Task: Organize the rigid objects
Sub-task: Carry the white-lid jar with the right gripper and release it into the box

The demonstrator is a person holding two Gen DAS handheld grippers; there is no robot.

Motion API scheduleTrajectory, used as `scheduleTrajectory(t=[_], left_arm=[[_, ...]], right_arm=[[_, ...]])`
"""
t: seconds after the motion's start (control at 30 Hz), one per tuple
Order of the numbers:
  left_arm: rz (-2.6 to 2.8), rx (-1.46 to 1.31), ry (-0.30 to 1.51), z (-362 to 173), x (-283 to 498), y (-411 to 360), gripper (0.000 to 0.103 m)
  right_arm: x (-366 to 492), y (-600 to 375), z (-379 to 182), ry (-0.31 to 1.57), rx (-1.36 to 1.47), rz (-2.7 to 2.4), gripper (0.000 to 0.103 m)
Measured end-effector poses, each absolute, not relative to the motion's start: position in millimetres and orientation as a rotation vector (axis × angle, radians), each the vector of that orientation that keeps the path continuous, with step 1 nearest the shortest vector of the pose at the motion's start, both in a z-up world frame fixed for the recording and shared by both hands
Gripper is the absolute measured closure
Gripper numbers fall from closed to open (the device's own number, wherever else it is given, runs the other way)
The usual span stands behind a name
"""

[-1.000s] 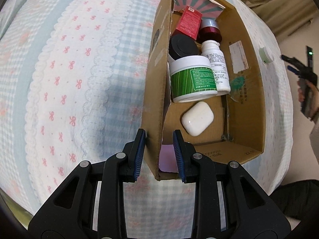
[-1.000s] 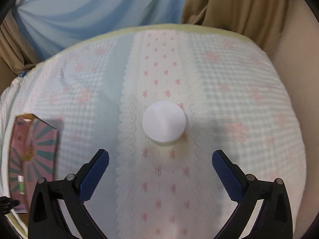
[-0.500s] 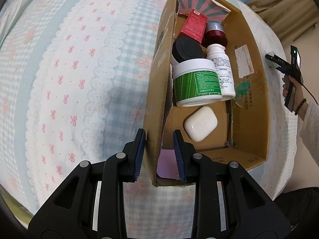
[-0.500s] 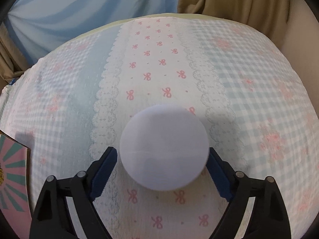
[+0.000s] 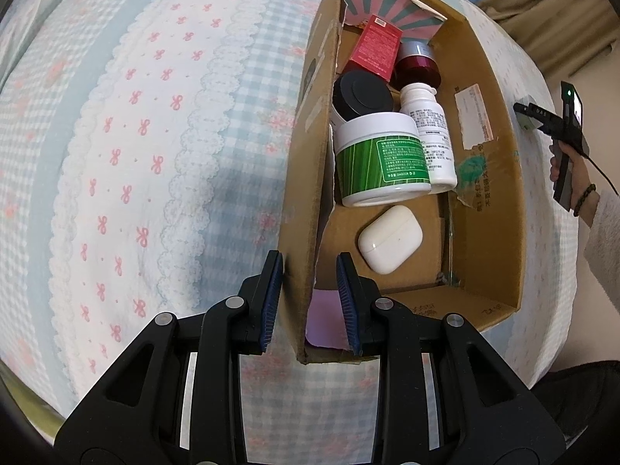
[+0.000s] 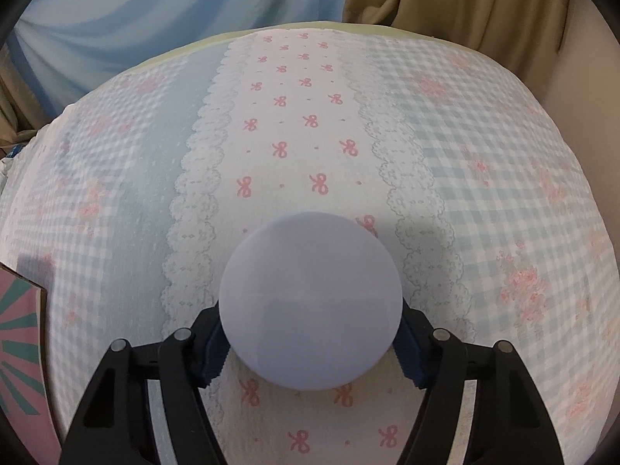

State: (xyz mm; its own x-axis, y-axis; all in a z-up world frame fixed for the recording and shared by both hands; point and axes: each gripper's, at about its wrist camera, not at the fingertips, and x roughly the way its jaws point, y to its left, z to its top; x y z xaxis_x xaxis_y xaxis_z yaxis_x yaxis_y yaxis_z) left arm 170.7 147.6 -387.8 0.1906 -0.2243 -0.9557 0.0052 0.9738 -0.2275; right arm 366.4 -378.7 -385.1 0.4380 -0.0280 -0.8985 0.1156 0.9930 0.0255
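Cardboard box [image 5: 492, 178] holds six items; one white disc [image 6: 310, 302] outside.

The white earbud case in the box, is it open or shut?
Shut. The white earbud case lies flat on the cardboard box floor, lid seam closed.

Brown cardboard box [image 5: 488, 209]: matt, rough-torn paperboard
White earbud case [image 5: 389, 239]: glossy plastic
Round white lid [image 6: 310, 300]: matt, smooth
Checked bedspread [image 6: 484, 193]: soft cloth
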Motion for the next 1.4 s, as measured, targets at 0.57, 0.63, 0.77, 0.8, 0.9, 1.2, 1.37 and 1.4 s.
scheduleTrajectory(t=[0.57, 0.63, 0.77, 0.8, 0.9, 1.2, 1.37, 1.4], left_arm=[[-0.199, -0.134, 1.382, -388.3, 170.3, 142.6, 0.077], [-0.220, -0.148, 1.388, -388.8, 170.8, 145.3, 0.077], [-0.264, -0.116, 1.393, -388.3, 171.5, 145.4, 0.077], [-0.271, -0.112, 1.394, -388.2, 171.5, 145.5, 0.077], [-0.291, -0.106, 1.398, -388.4, 172.5, 146.7, 0.077], [-0.342, -0.070, 1.395, -388.5, 174.2, 146.8, 0.077], [-0.358, -0.089, 1.394, -388.6, 174.2, 150.1, 0.077], [-0.360, -0.092, 1.392, -388.7, 174.2, 150.6, 0.077]], right_arm=[[324.5, -323.2, -248.3, 0.973, 0.109, -0.053, 0.036], [313.0, -303.2, -224.0, 0.960, 0.122, -0.045, 0.036], [293.6, -258.9, -195.5, 0.973, 0.156, -0.003, 0.036], [289.6, -248.5, -192.4, 0.979, 0.162, 0.008, 0.036], [276.2, -205.3, -187.7, 1.005, 0.181, 0.048, 0.036], [261.8, -97.4, -225.3, 1.100, 0.219, 0.144, 0.036], [262.0, -47.9, -260.6, 1.132, 0.134, 0.179, 0.036], [263.1, -38.9, -268.7, 1.140, 0.108, 0.182, 0.036]])
